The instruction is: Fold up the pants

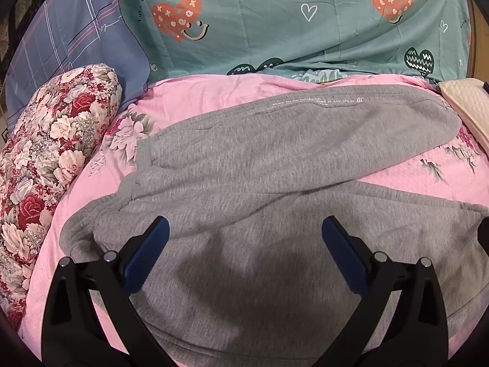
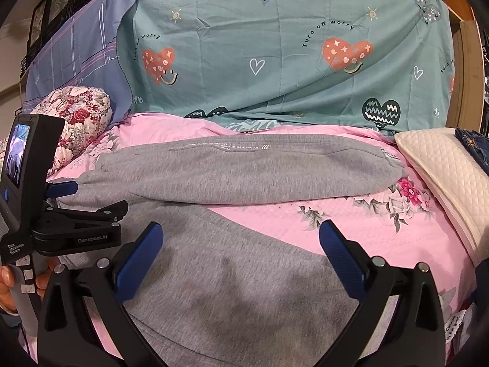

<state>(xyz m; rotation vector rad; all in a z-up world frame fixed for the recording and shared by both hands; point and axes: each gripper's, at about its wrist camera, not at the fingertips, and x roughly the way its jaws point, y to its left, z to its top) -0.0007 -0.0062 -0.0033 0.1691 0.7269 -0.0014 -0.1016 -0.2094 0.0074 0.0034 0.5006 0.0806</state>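
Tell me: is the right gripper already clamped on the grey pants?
No, the right gripper is open, its blue fingers spread wide above the grey pants.

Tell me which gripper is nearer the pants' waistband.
Left. The left gripper hovers open just beside the waistband; the right gripper hangs open farther along the near leg of the pants.

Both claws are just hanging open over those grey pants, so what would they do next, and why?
Probably lower the left gripper to pinch the waistband. The grey pants lie spread on the pink bedsheet, legs apart, and neither it nor the right gripper holds anything yet.
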